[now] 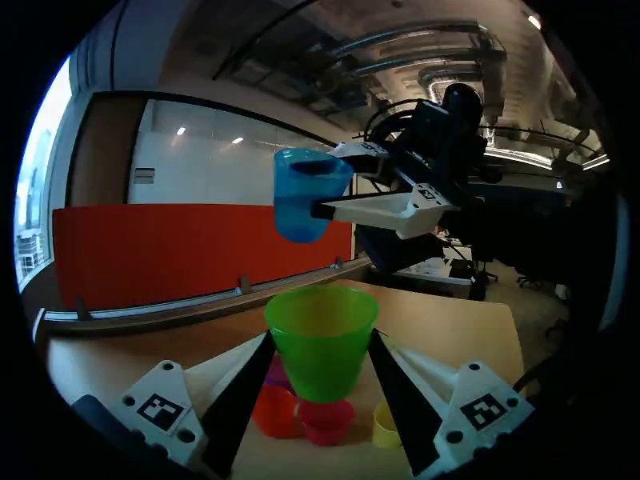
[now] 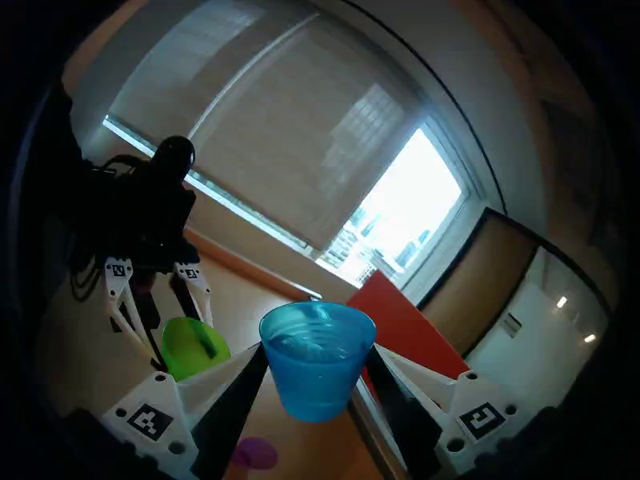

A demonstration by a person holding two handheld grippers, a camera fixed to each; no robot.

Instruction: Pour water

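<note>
While my left gripper [image 1: 322,340] clamps both fingers on the green cup [image 1: 322,356] and holds it upright over the table [image 1: 456,328], my right gripper [image 2: 318,356] presses both fingers on the blue cup [image 2: 318,376]. In the left gripper view, the blue cup hangs higher than the green cup and beyond it, well apart from it. Below, an orange cup [image 1: 274,410], a pink cup [image 1: 326,421], a yellow cup [image 1: 385,426] and a purple cup [image 1: 278,373] stand close together. Whether the blue cup holds water, I cannot tell.
</note>
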